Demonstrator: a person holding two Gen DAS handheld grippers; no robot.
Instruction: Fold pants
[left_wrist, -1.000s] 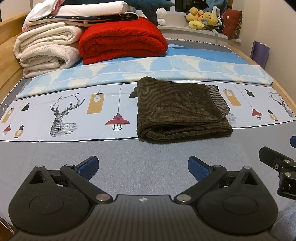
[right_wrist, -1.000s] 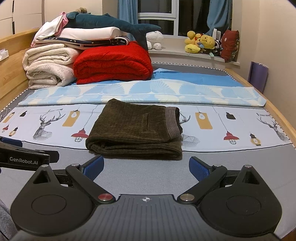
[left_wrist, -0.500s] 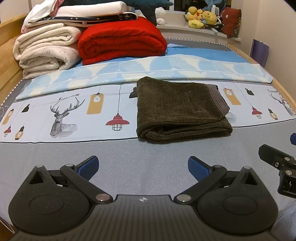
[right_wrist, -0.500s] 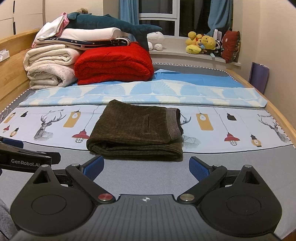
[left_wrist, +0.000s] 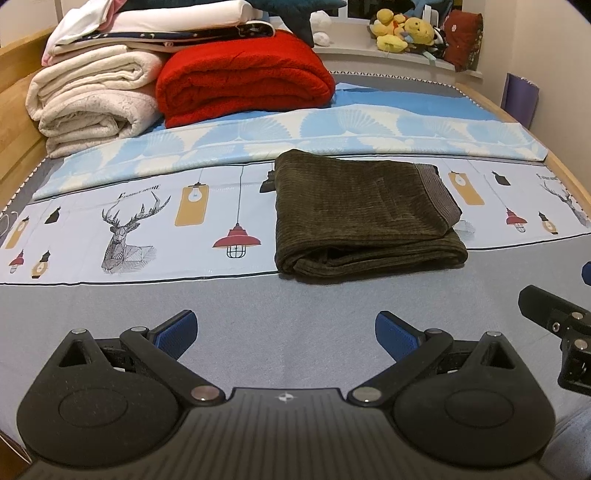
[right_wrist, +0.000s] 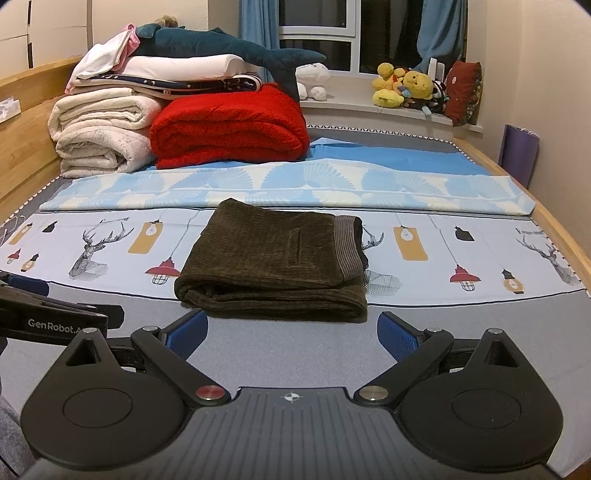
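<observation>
Dark brown corduroy pants lie folded into a thick rectangle on the bed, waistband at the right; they also show in the right wrist view. My left gripper is open and empty, hovering over the grey sheet in front of the pants and a little to their left. My right gripper is open and empty, just in front of the pants' near fold. Each gripper's side shows at the edge of the other's view.
A red blanket, rolled white blankets and a blue plush shark are stacked at the bed's far left. Plush toys sit on the windowsill. Wooden bed rails run along both sides.
Both grippers have barely moved, drifting slightly back from the pants. The pants lie unchanged.
</observation>
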